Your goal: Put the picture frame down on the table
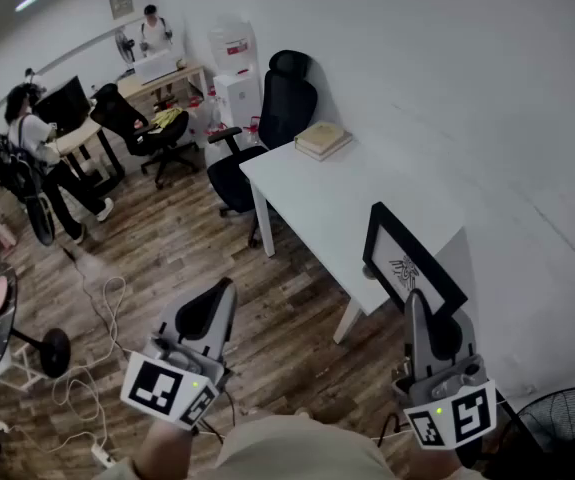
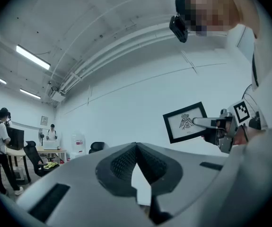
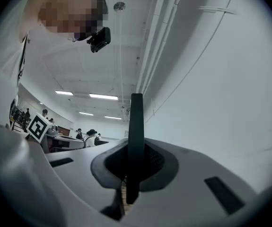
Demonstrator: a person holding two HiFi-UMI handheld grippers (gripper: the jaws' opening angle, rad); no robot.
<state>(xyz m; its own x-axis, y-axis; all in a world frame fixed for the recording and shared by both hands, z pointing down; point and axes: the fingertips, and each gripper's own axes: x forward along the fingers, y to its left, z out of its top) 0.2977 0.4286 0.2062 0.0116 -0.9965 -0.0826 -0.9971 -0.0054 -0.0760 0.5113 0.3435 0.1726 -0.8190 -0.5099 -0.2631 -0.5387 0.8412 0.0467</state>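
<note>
The picture frame (image 1: 407,263) is black with a white mat and a small dark drawing. It hangs tilted above the near end of the white table (image 1: 317,193). My right gripper (image 1: 417,303) is shut on its lower edge. In the right gripper view the frame (image 3: 136,126) stands edge-on between the jaws of the right gripper (image 3: 135,148). My left gripper (image 1: 225,290) is over the wooden floor, left of the table, shut with nothing in it. The left gripper view shows its jaw tips (image 2: 136,148) meeting, and the frame (image 2: 187,122) to the right in the right gripper (image 2: 221,124).
A stack of books (image 1: 322,140) lies at the table's far end, with a black office chair (image 1: 267,118) behind it. The white wall runs along the table's right side. A fan (image 1: 567,428) stands at the lower right. Cables (image 1: 87,368) lie on the floor. People stand at desks far left.
</note>
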